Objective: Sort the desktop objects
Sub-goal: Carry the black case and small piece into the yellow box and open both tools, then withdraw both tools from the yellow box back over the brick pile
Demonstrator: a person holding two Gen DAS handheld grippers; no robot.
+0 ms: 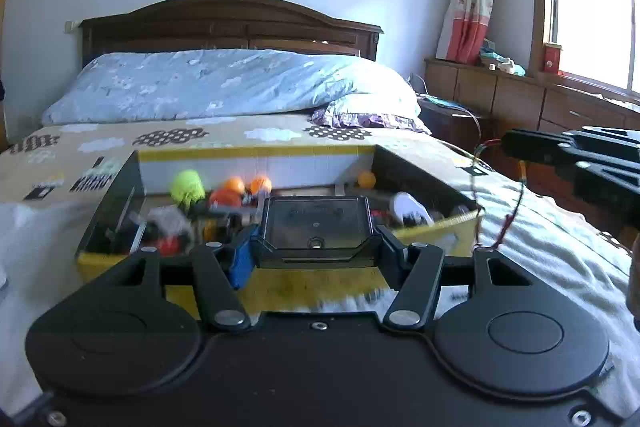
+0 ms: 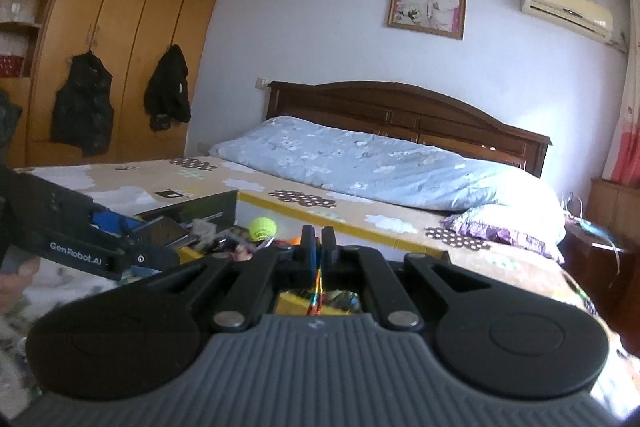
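Two tongs [image 1: 316, 231] [image 2: 319, 247] — glossy case [image 1: 316, 223], braided cord [image 2: 316, 287]

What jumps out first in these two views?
The left gripper is clamped on a dark, clear-fronted rectangular case, held above a yellow-rimmed cardboard box full of small toys on the bed. The right gripper pinches a multicoloured cord, which in the left view loops down beside the box. A yellow-green ball stands out at the back of the box.

Yellow-rimmed cardboard box [image 1: 256, 153] holding a lime-green ball [image 1: 187, 185]; pale blue floral quilt [image 1: 224, 83]; multicoloured striped cord [image 2: 316, 289]
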